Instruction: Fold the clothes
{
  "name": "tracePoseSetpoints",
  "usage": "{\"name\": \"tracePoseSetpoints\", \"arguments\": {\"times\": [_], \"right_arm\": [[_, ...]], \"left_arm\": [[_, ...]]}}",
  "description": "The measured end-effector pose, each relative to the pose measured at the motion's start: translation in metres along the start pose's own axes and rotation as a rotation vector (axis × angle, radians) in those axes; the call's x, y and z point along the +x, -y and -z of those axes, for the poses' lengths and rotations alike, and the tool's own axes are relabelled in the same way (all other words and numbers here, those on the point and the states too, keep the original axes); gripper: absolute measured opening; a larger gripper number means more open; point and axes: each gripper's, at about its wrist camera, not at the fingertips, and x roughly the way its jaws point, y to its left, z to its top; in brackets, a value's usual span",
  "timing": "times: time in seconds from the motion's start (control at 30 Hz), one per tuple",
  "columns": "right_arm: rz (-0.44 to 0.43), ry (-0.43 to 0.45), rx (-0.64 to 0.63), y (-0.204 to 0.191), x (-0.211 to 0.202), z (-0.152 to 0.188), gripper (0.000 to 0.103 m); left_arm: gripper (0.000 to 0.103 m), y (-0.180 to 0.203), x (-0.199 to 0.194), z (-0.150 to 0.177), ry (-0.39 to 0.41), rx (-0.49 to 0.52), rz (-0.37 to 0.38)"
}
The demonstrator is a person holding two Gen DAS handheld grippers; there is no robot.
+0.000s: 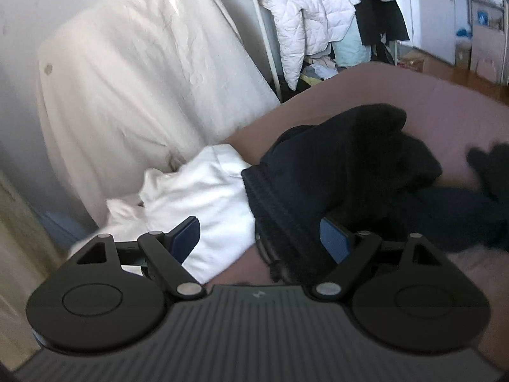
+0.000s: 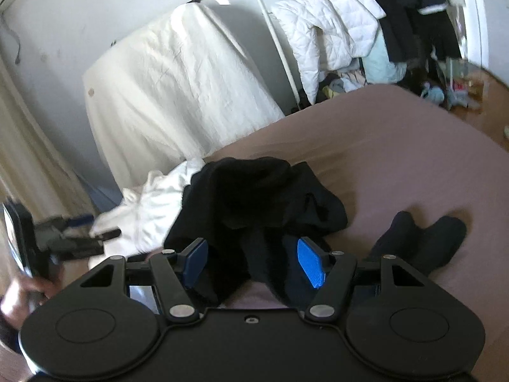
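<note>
A heap of dark navy clothes (image 1: 343, 165) (image 2: 264, 197) lies crumpled on the mauve bed sheet (image 1: 451, 111) (image 2: 397, 146). A white garment (image 1: 203, 197) (image 2: 152, 203) is bunched against its left side. My left gripper (image 1: 261, 238) stands open, its blue pads either side of the seam where white meets navy, close above the cloth. My right gripper (image 2: 253, 264) is open too, low over the near edge of the dark heap, with dark fabric lying between its pads. The left gripper (image 2: 79, 238) shows blurred at the far left of the right wrist view, a hand (image 2: 19, 289) holding it.
A pair of dark socks (image 2: 423, 242) (image 1: 493, 172) lies on the sheet to the right. Behind the bed a white sheet-covered object (image 1: 143, 79) (image 2: 181, 89) leans on the wall. A rack with a white quilted jacket (image 1: 308, 16) (image 2: 331, 25) and dark clothes stands at the back.
</note>
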Motion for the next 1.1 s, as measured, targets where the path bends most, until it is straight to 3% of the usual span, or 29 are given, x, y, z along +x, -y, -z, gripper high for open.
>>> {"name": "tracePoseSetpoints", "arguments": {"times": [0.1, 0.2, 0.4, 0.5, 0.87, 1.0, 1.1], "right_arm": [[-0.050, -0.019, 0.114, 0.013, -0.021, -0.004, 0.068], [-0.059, -0.020, 0.135, 0.012, -0.057, -0.005, 0.068], [0.127, -0.088, -0.001, -0.030, -0.089, -0.027, 0.068], [0.182, -0.083, 0.004, -0.037, -0.095, -0.041, 0.068], [0.225, -0.184, 0.002, -0.033, -0.027, -0.050, 0.068], [0.177, -0.160, 0.056, -0.024, -0.002, -0.038, 0.068], [0.226, -0.224, 0.017, -0.023, 0.013, -0.029, 0.068]], "left_arm": [[0.083, -0.009, -0.016, 0.003, 0.006, -0.023, 0.058], [0.083, -0.014, -0.031, 0.005, 0.028, -0.050, 0.108], [0.083, 0.000, -0.028, 0.008, 0.018, -0.080, 0.170], [0.083, 0.013, -0.024, 0.013, -0.013, -0.046, 0.168], [0.083, 0.042, -0.020, -0.003, -0.026, 0.025, 0.144], [0.083, 0.059, -0.018, -0.014, -0.035, 0.060, 0.150], [0.083, 0.066, -0.024, -0.024, -0.048, 0.123, 0.172]]}}
